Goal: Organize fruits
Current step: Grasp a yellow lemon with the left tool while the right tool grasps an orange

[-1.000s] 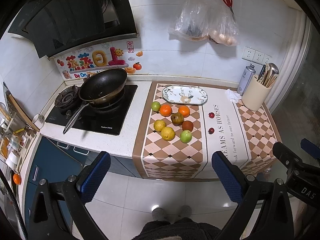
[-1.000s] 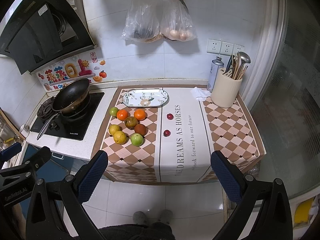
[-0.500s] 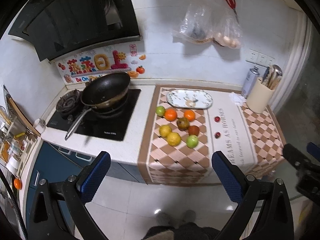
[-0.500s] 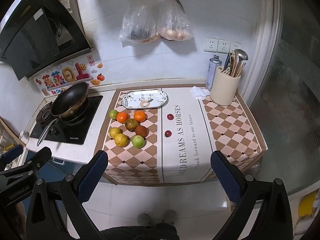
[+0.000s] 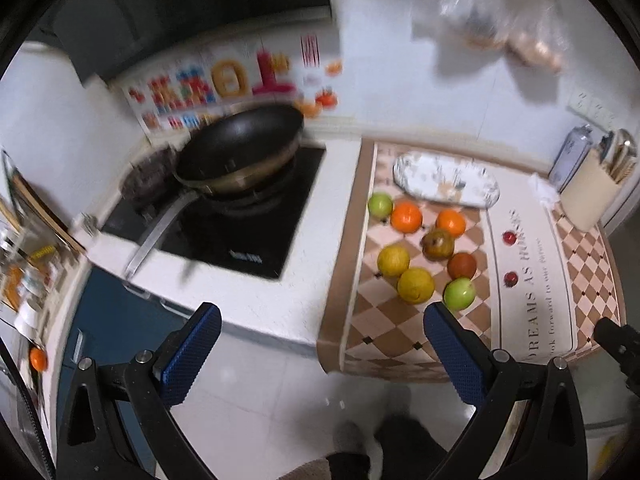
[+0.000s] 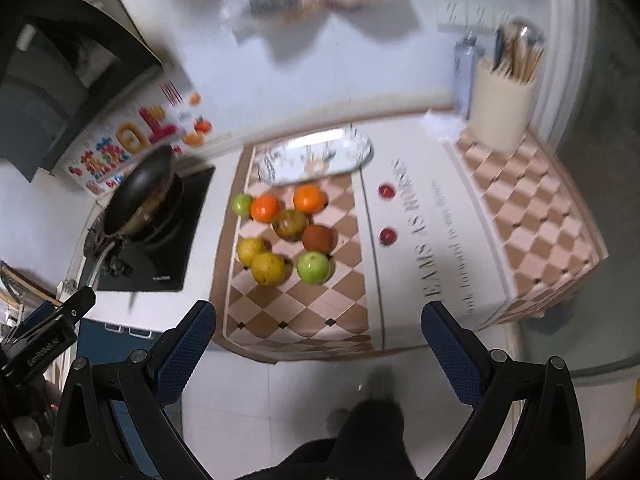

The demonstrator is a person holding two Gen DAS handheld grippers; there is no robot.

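Several fruits lie in a cluster on the checkered cloth: two oranges (image 5: 406, 217), two yellow fruits (image 5: 415, 285), two green apples (image 5: 459, 293), a brownish fruit (image 5: 438, 243) and a red-brown one (image 5: 461, 265). Two small red fruits (image 5: 509, 237) lie to their right. An oval patterned plate (image 5: 445, 183) sits behind the cluster, empty. The cluster also shows in the right wrist view (image 6: 288, 224), as does the plate (image 6: 316, 156). My left gripper (image 5: 320, 356) and right gripper (image 6: 318, 352) are both open and empty, held in front of the counter edge, apart from the fruit.
A black wok (image 5: 240, 152) sits on the stove (image 5: 224, 236) left of the cloth. A cream utensil holder (image 6: 502, 104) and a spray can (image 6: 466, 68) stand at the back right. Plastic bags (image 5: 504, 4) hang on the wall. The floor (image 6: 280, 400) lies below.
Both grippers have moved forward towards the counter, so the fruit looks larger and nearer. Both views are now motion-blurred. The fruit has not moved.
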